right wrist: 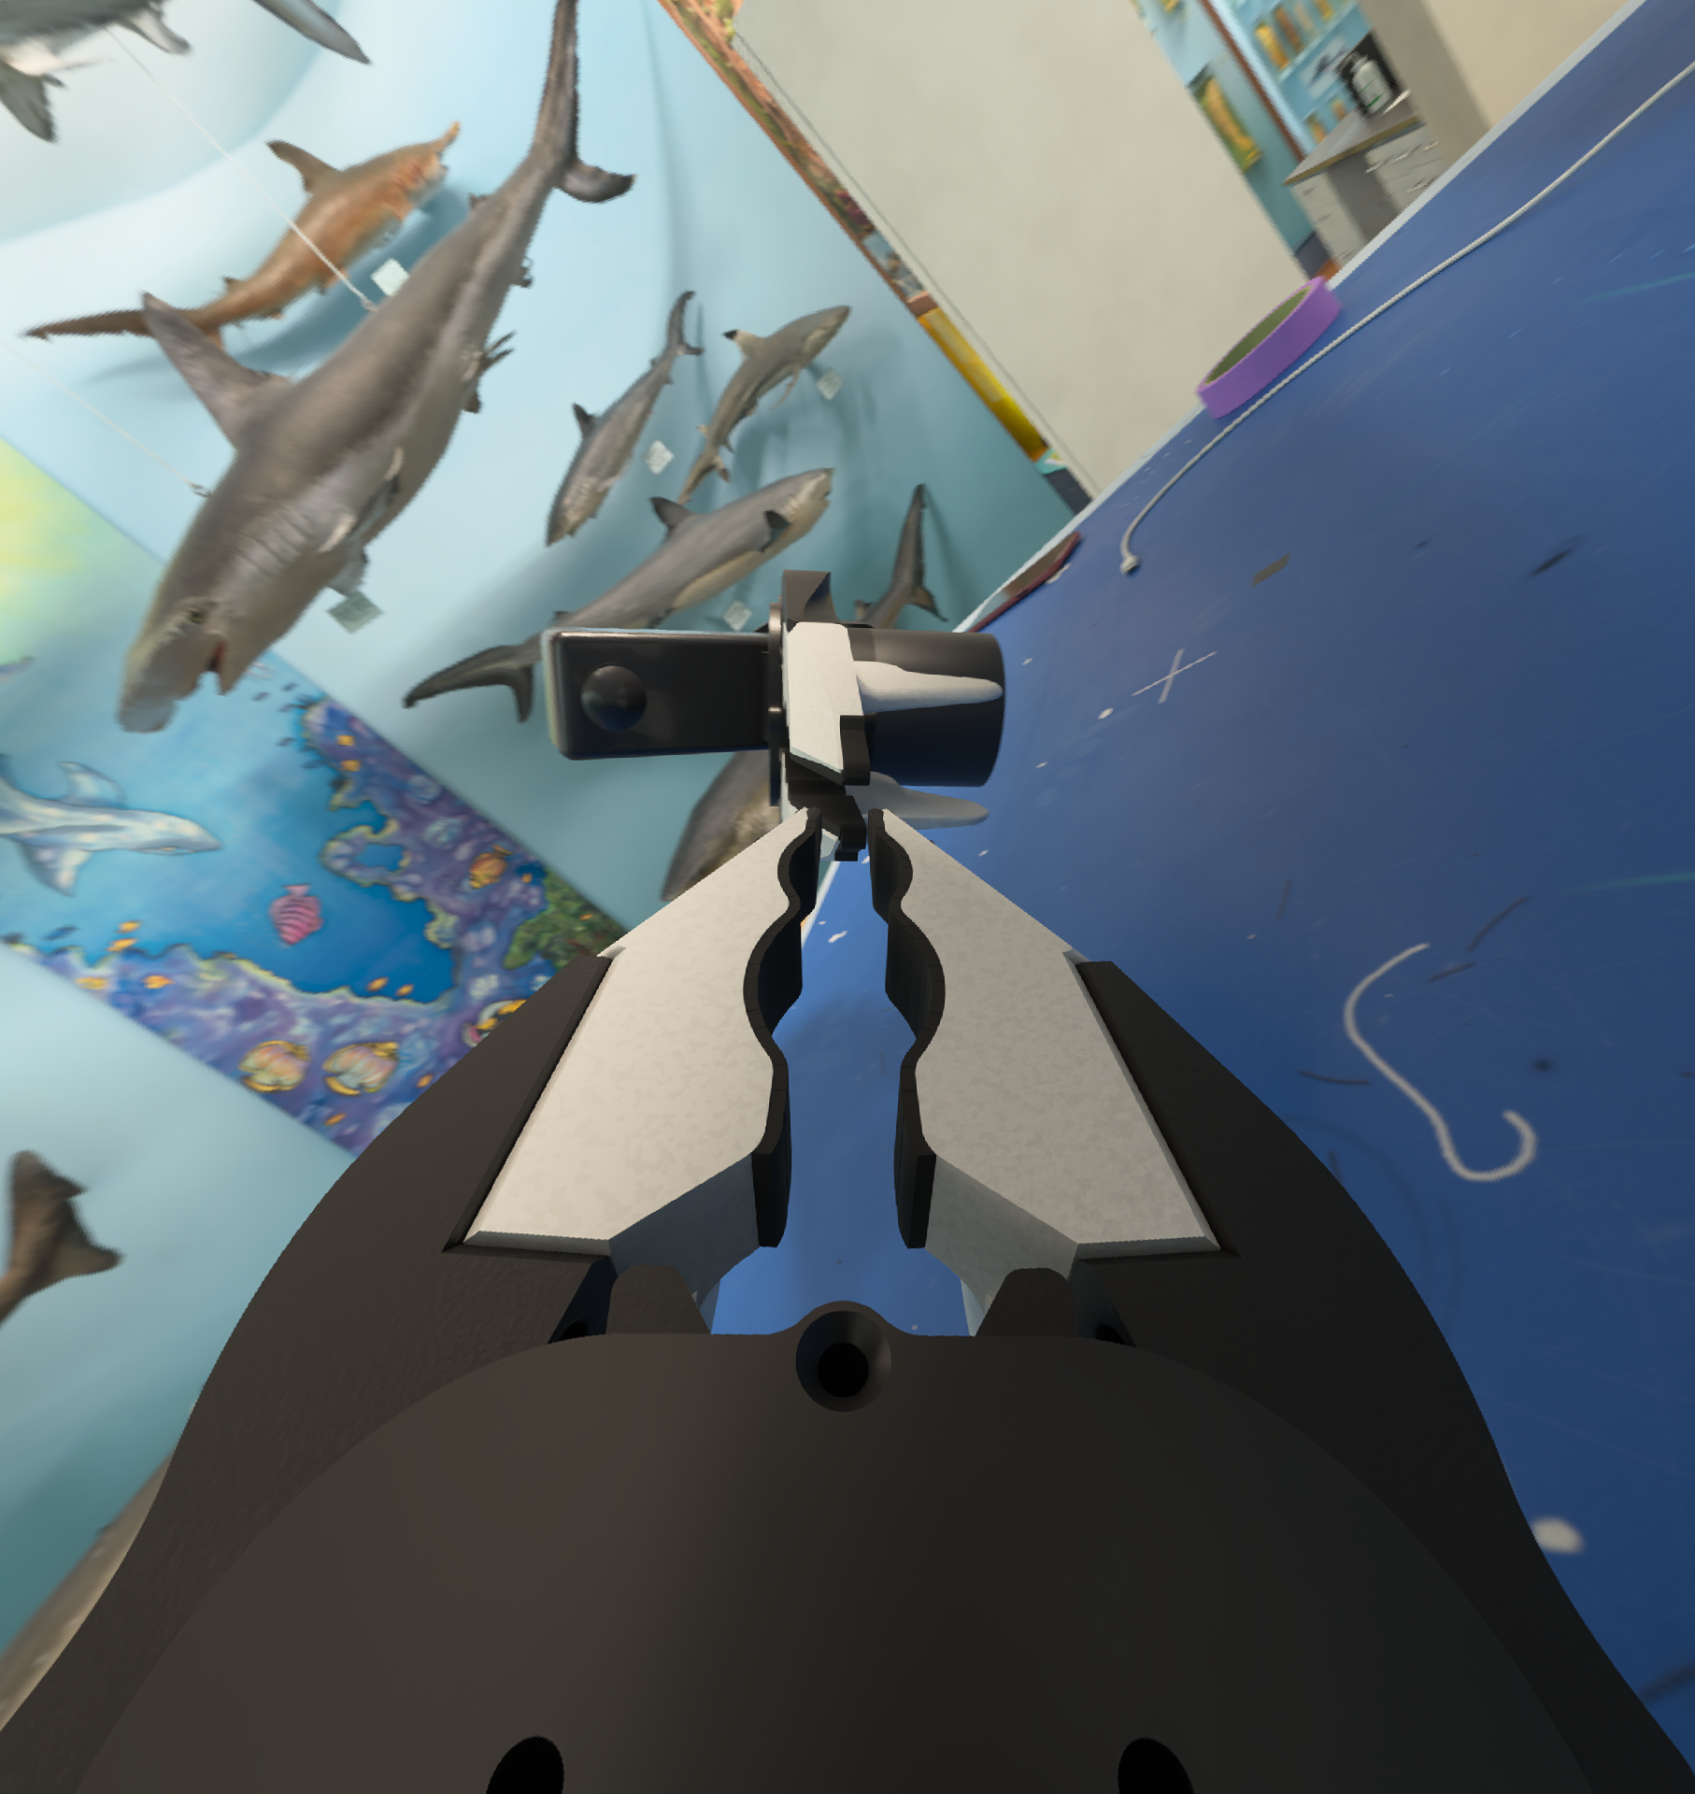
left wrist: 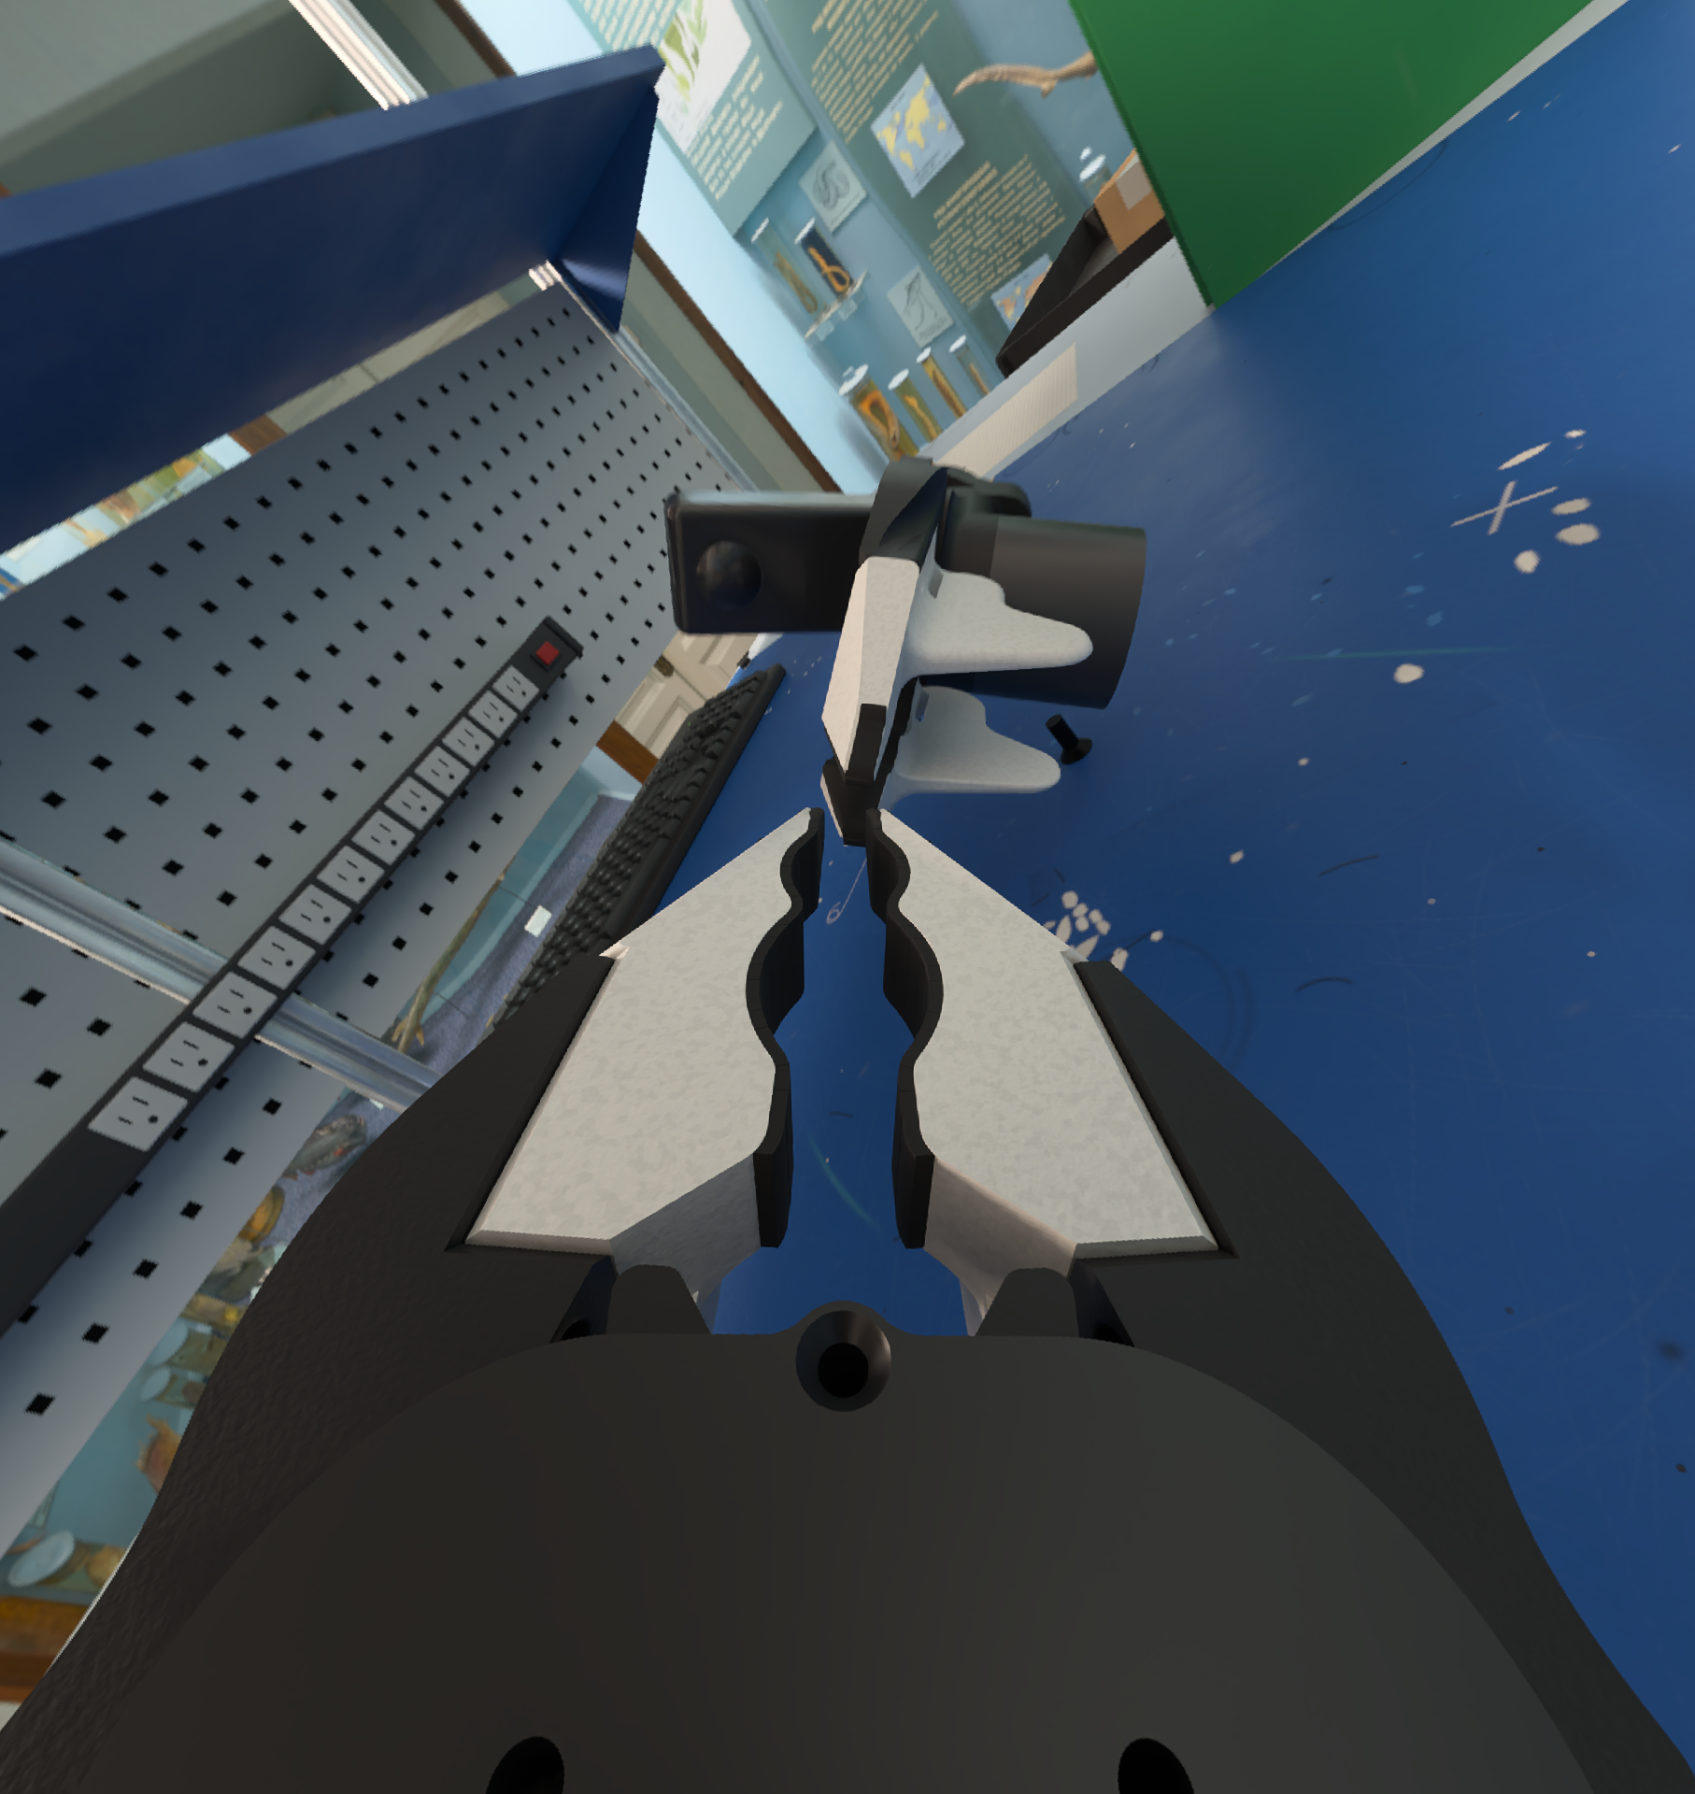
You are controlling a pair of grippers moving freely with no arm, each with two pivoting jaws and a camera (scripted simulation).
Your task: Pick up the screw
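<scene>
The screw (left wrist: 1069, 740) is small and black and stands head down on the blue table (left wrist: 1455, 1068), seen only in the left wrist view. My left gripper (left wrist: 846, 827) has a narrow gap between its fingers and nothing in it; the screw lies ahead and to its right. My right gripper (left wrist: 858, 791) faces it tip to tip, hovering just left of the screw. In the right wrist view my right gripper (right wrist: 842, 843) also stands narrowly open and empty, with the left gripper (right wrist: 839, 798) straight ahead. The screw does not show there.
A black keyboard (left wrist: 674, 835) lies by the grey pegboard with its power strip (left wrist: 339, 874). A green box (left wrist: 1310, 146) stands at the far end. A purple tape roll (right wrist: 1271, 354), a white cable (right wrist: 1329, 349) and a curled white string (right wrist: 1436, 1097) lie on the table.
</scene>
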